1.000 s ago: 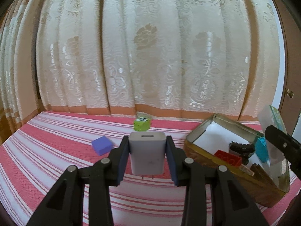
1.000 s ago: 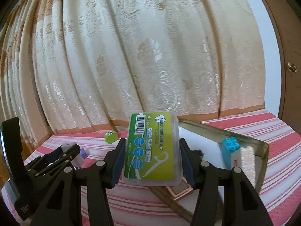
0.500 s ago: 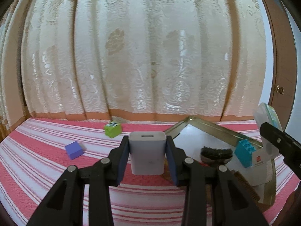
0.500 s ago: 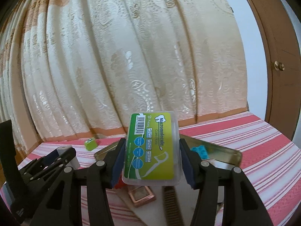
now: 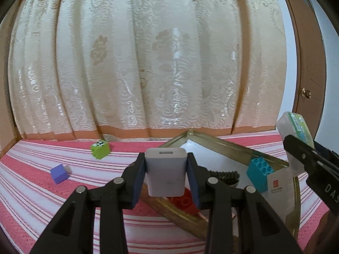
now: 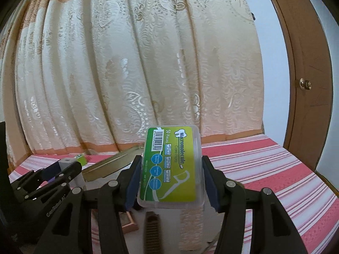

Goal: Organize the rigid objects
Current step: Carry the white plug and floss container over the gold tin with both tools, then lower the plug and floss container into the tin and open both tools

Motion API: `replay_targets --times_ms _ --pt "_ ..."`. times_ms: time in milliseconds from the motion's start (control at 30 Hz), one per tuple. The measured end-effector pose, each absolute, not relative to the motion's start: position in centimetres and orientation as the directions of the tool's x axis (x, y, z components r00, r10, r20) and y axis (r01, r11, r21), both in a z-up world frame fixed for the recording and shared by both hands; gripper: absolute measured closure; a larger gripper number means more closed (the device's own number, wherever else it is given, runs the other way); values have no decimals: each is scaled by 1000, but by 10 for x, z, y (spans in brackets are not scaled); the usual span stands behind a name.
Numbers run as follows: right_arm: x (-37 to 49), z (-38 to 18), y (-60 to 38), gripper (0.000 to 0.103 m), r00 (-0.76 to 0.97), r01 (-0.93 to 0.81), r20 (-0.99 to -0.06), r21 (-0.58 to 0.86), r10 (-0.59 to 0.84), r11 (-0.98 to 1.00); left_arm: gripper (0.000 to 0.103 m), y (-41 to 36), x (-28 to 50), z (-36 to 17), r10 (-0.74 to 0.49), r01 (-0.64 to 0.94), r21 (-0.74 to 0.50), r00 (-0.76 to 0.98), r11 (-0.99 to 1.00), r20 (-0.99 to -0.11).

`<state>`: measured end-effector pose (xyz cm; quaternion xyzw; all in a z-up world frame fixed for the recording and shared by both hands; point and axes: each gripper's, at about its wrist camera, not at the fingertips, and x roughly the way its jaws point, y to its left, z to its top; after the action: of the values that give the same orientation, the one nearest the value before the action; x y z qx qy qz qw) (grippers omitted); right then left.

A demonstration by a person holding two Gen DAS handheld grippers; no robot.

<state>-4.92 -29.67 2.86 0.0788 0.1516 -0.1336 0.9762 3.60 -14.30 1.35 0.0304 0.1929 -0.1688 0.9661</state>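
With the left tool [image 5: 166,176] clamped on the white charger [image 5: 165,170] just above the gold tray's [image 5: 222,144] near rim and the right tool [image 6: 170,180] clamped on the floss box [image 6: 170,166] over it, each wanted lowering onto bare tray floor before opening.

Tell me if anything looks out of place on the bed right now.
Two cubes sit loose on the striped bedcover, apart from the gold tin: a green cube near the curtain and a purple cube. Nothing looks spilled or damaged.
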Motion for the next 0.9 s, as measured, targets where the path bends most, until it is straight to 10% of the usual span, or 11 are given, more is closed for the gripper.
replay_targets --times_ms 900 --pt "-25 7 -305 46 866 300 -432 48 -251 953 66 -180 45 -3 -284 357 100 858 929 -428"
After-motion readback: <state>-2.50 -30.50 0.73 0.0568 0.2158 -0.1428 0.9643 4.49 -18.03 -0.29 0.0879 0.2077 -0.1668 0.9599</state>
